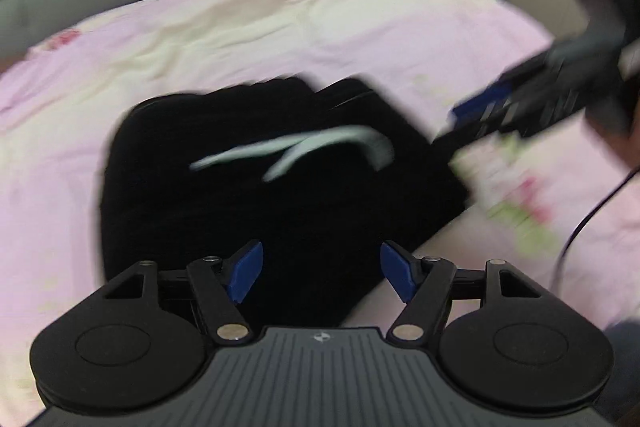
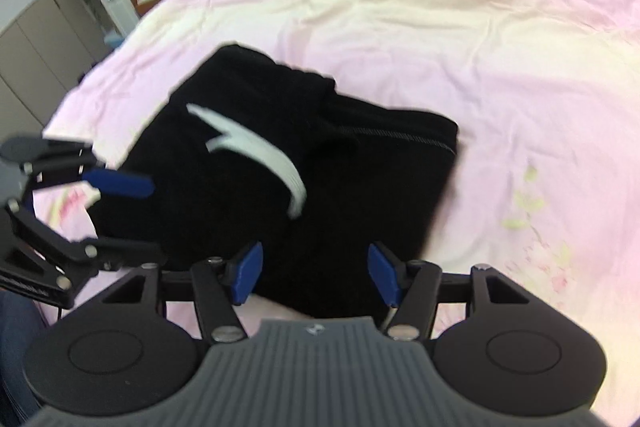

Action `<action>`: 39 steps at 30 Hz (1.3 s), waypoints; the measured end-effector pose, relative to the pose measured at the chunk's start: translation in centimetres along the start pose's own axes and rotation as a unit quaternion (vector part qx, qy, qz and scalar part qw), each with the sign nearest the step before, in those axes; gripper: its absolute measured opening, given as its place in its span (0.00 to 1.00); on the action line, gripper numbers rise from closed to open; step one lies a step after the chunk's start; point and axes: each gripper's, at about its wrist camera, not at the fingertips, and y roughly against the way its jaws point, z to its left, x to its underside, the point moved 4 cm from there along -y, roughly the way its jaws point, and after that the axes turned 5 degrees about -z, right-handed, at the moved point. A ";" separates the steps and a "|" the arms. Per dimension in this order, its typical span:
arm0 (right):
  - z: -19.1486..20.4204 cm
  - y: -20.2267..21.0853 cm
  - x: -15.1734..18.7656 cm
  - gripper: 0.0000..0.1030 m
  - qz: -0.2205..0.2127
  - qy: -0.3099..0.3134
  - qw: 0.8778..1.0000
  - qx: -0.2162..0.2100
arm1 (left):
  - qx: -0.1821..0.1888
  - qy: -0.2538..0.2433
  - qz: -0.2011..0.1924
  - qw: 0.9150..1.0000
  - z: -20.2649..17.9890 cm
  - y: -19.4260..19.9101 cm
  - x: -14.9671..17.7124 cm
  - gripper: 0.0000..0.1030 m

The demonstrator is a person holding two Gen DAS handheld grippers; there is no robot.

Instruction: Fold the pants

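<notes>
We see black pants [image 2: 280, 163] folded into a thick, soft, roughly rectangular bundle, matte and dark, with a curved white logo [image 2: 260, 151] printed on top and a faint stitched seam along the far edge. The pants lie on a bed sheet [image 2: 460, 39] of smooth, lightly wrinkled pink and cream cloth with pale flower prints. We hold our left gripper [image 1: 322, 273] over the near edge of the bundle, its blue pads spread wide with nothing pinched between them. Our right gripper [image 2: 316, 273] hangs likewise above the near edge, jaws apart and empty; whether the fingertips brush the fabric we cannot tell
</notes>
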 end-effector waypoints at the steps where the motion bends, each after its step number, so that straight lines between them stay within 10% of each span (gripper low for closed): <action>1: 0.4 -0.4 -0.6 0.54 -0.007 -0.004 1.000 -0.002 | -0.018 -0.007 0.009 1.000 1.1 0.1 0.9 0.77; 13: -0.4 -10.5 -7.9 0.55 -0.024 -0.139 0.990 0.006 | -0.025 -0.030 0.067 0.997 7.3 -0.9 7.5 0.83; 20: 0.6 -10.2 -8.8 0.06 -0.051 -0.188 0.981 -0.017 | -0.028 -0.026 0.057 0.998 8.6 0.1 7.9 0.30; 24: 3.6 -4.2 -9.2 0.02 -0.098 -0.153 0.983 -0.041 | -0.024 -0.011 0.070 0.997 9.6 0.0 8.9 0.20; 34: -1.1 -7.0 -2.2 0.07 -0.040 -0.286 0.957 0.036 | -0.021 -0.021 0.128 0.991 9.8 1.0 9.5 0.10; 39: -1.0 -4.8 -2.3 0.47 -0.038 -0.286 0.957 0.037 | -0.020 0.000 0.122 0.992 11.4 3.8 9.5 0.10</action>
